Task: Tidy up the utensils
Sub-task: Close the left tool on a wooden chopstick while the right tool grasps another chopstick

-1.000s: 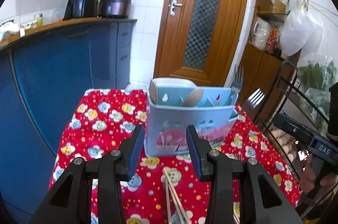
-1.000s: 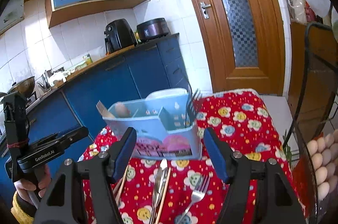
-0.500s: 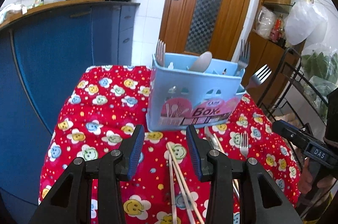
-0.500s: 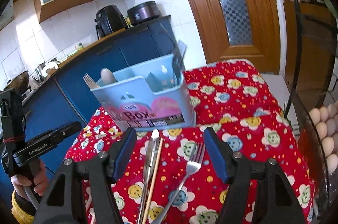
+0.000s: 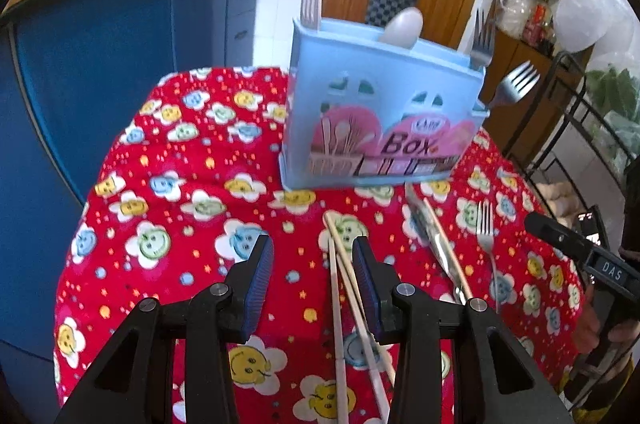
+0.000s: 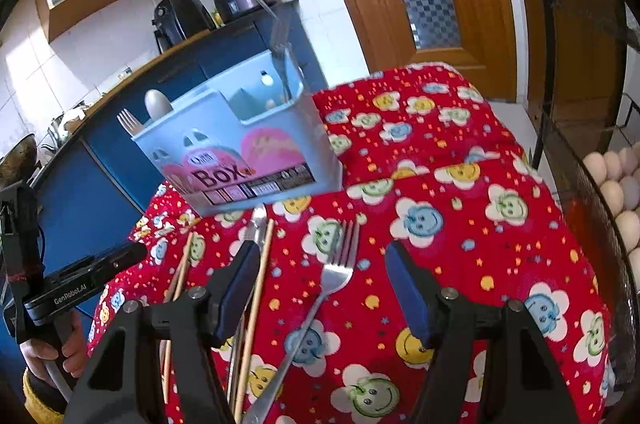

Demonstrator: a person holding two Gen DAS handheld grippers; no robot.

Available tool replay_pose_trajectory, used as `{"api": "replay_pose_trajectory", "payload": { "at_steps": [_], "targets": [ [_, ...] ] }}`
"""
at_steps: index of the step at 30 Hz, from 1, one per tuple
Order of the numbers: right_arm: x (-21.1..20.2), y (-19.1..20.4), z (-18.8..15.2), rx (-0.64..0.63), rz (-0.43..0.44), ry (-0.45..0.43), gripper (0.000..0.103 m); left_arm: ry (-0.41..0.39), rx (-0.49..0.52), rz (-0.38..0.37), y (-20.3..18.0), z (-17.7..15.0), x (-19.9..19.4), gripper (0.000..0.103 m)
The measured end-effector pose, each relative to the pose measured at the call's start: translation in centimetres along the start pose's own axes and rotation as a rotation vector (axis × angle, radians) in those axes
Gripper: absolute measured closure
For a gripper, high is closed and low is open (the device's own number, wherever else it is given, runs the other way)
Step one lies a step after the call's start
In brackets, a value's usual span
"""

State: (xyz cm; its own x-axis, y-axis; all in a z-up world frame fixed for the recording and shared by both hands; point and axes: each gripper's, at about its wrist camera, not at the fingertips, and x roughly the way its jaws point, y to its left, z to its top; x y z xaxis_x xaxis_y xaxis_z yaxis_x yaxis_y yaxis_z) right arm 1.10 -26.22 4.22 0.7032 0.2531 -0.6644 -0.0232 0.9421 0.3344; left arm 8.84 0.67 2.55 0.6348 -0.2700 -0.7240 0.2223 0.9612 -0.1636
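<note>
Left gripper (image 5: 313, 254) parted, empty, above chopsticks (image 5: 336, 288). Right gripper (image 6: 320, 268) wide, empty, straddling fork (image 6: 336, 266); utensil box (image 6: 240, 140) beyond.

A light blue utensil box (image 6: 240, 148) labelled "Box" stands on a red tablecloth (image 6: 460, 224) printed with smiling flowers. In the box stand a fork and a spoon at its left end and a fork at its right end. In front of the box lie a metal fork (image 6: 320, 288), chopsticks (image 6: 256, 288) and a knife (image 6: 256, 224). The right gripper (image 6: 320, 288) hangs over that fork, its jaws apart and empty. Left of the box, a hand (image 6: 60, 352) holds the left gripper's handle. Far right of the box sit eggs (image 6: 616, 184).
</note>
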Motion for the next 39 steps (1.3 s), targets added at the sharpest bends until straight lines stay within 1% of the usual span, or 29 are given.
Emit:
{"api": "replay_pose_trajectory", "payload": {
  "at_steps": [6, 9, 11, 12, 17, 21, 27, 31, 39],
  "targets": [
    [0.6, -0.8, -0.6, 0.008, -0.026, 0.037, 0.038, 0.059, 0.021, 0.006, -0.4, -1.1, 1.2, 0.061],
    [1.1, -1.0, -0.8, 0.015, -0.031, 0.060, 0.042, 0.081, 0.028, 0.013, -0.5, -1.5, 1.6, 0.061],
    [1.5, -1.1, -0.9, 0.018, -0.031, 0.077, 0.047, 0.091, 0.029, 0.016, -0.4, -1.8, 1.7, 0.061],
    [1.7, -1.1, -0.9, 0.019, -0.028, 0.086, 0.048, 0.096, 0.030, 0.019, -0.4, -1.9, 1.8, 0.061],
    [2.9, -1.2, -0.7, 0.013, -0.028, 0.117, 0.052, 0.114, 0.029, 0.033, 0.0, -2.4, 2.3, 0.061],
    [3.7, -1.2, -0.3, 0.011, -0.026, 0.135, 0.053, 0.120, 0.025, 0.029, 0.2, -2.6, 2.5, 0.061],
    [4.7, -0.9, 0.0, -0.014, -0.034, 0.143, 0.055, 0.135, 0.045, 0.019, -0.3, -2.7, 2.9, 0.061],
    [5.1, -0.9, 0.3, -0.019, -0.035, 0.146, 0.061, 0.135, 0.085, 0.046, -0.9, -2.8, 3.4, 0.061],
    [5.7, -1.4, 0.9, 0.008, -0.004, 0.156, 0.075, 0.135, 0.078, 0.042, -0.2, -1.4, 4.3, 0.061]
  ]
}}
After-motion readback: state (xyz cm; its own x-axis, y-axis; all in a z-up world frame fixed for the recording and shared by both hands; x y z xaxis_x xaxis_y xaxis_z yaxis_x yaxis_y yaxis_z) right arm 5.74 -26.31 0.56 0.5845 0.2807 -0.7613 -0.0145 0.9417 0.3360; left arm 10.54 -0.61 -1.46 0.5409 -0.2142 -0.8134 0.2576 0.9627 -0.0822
